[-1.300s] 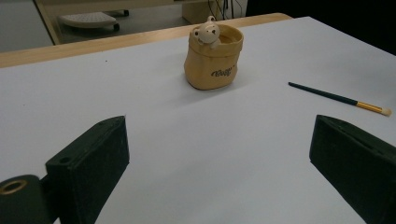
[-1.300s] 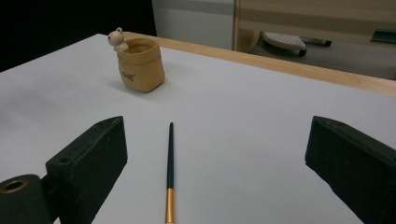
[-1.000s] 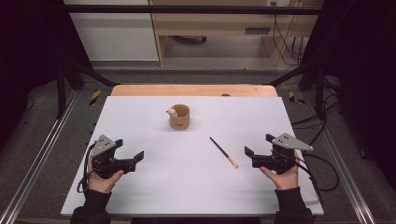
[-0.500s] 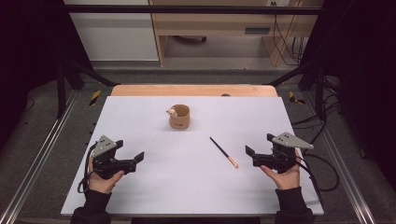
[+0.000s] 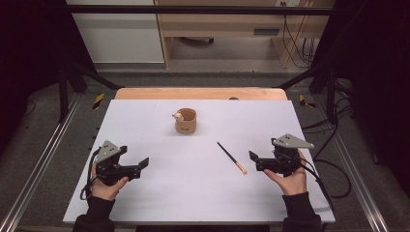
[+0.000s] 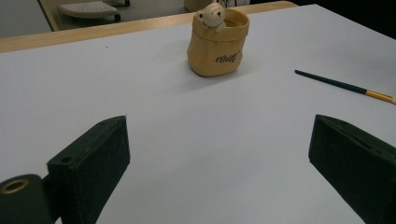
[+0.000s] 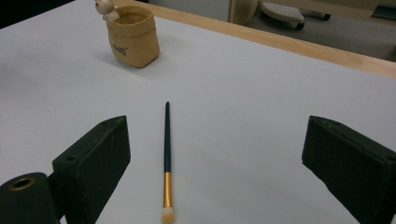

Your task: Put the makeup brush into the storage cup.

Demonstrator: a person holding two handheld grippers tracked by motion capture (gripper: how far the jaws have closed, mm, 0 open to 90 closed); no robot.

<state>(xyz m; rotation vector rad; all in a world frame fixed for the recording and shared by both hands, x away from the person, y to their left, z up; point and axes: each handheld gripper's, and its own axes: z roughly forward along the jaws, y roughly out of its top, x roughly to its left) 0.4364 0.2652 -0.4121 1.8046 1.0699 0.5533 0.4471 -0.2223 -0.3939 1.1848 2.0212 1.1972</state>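
Observation:
A tan bag-shaped pot (image 5: 185,121) with a small animal figure on its rim stands upright at mid-table, also seen as the pot (image 6: 217,43) and the pot (image 7: 132,40). A thin dark brush (image 5: 231,157) with a gold ferrule and pale tip lies flat to the right of centre. In the right gripper view the brush (image 7: 166,151) lies just ahead, between the jaws' line. My left gripper (image 5: 143,163) rests open near the front left, empty. My right gripper (image 5: 252,158) is open and empty, a short way right of the brush tip.
The white table top (image 5: 145,116) ends in a wooden strip (image 5: 198,93) at the far edge. Metal rails (image 5: 46,154) run along both sides. Cables (image 5: 333,169) trail off the right side. A cabinet and a shelf stand on the floor beyond.

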